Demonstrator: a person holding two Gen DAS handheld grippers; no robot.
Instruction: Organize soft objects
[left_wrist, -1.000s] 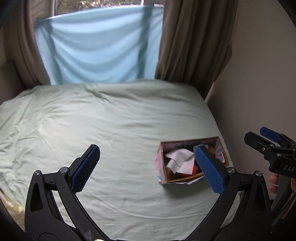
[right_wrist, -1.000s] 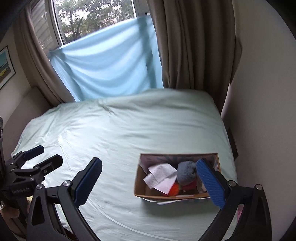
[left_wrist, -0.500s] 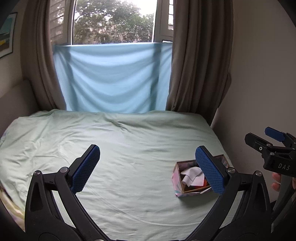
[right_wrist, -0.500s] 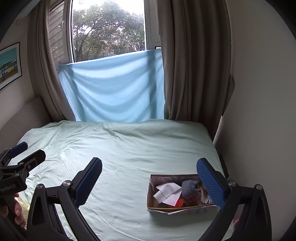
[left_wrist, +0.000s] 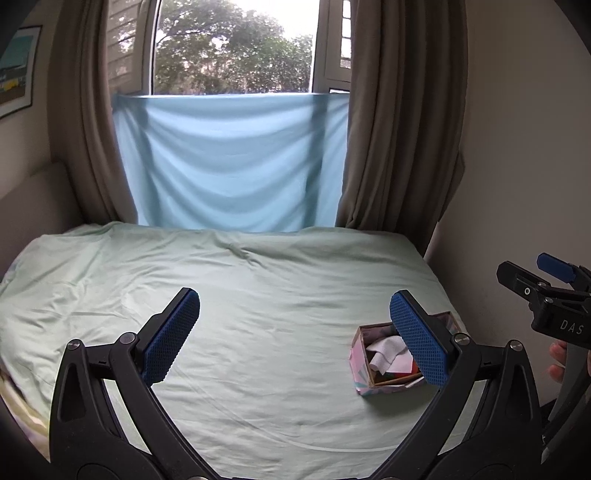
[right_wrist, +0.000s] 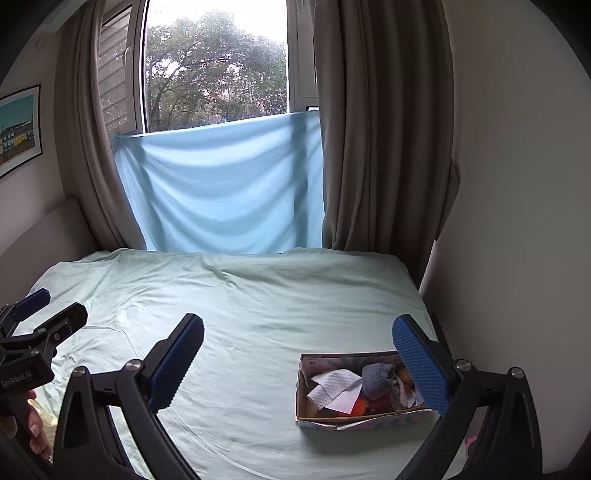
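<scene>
Right fingers hiding the box's far end, contents beneath the tissue possibly cloth, unclear

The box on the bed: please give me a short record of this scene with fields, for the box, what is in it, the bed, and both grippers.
box: open cardboard box, on the right side of the bed
contents: white cloth, grey soft thing, something orange-red, more pieces partly hidden
bed: pale green sheet, wrinkled
left gripper: jaws wide apart, holding nothing
right gripper: jaws wide apart, holding nothing
behind bed: blue cloth across a window, brown curtains
</scene>
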